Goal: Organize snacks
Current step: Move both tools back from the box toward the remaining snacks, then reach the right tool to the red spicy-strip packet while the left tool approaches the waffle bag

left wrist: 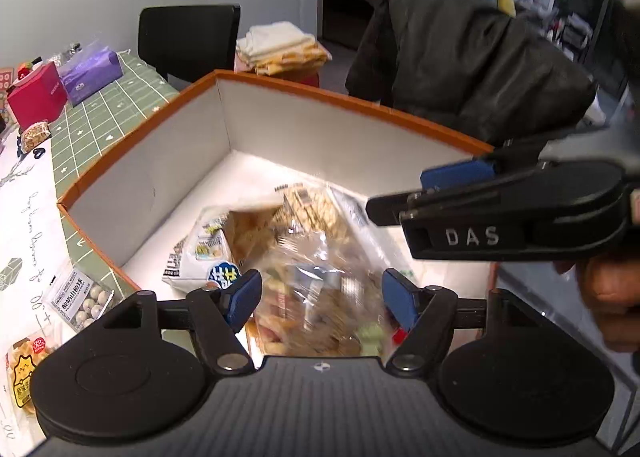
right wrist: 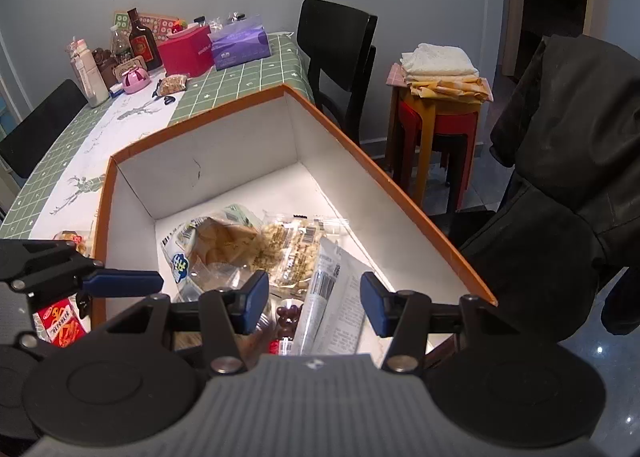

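The left gripper [left wrist: 322,299] is nearest the lens in the left wrist view, its blue fingers [left wrist: 244,297] spread apart and released. A clear bag of mixed snacks [left wrist: 320,309] lies blurred between and below them, inside the orange-rimmed box [left wrist: 360,101]; the pads are not pressing on it. The right gripper [right wrist: 314,303] hovers over the same box, fingers parted with nothing clenched; a white-backed packet [right wrist: 340,297] lies below the gap, untouched.

Judging by this, the step in hand is dropping a snack into the box: the left fingers look to have let the bag go. The next move calls for lifting the left gripper clear of the rim and reaching to about 8 o'clock, where loose packets wait on the worktop [left wrist: 120,97].

Counted, in the box: one cracker bag with blue print [right wrist: 208,245], one clear packet of pale nutty bars [right wrist: 288,253], the white-backed packet, the mixed bag, and something dark red [right wrist: 288,317] partly hidden; roughly five, though the overlap makes that uncertain. Outside, at 8 o'clock in the left view: one tray of pale balls [left wrist: 82,299] and one yellow-labelled bag [left wrist: 28,373]. The right view shows one red packet [right wrist: 60,327] at 9 o'clock. One small snack bag [right wrist: 172,84] sits far off at 11 o'clock.
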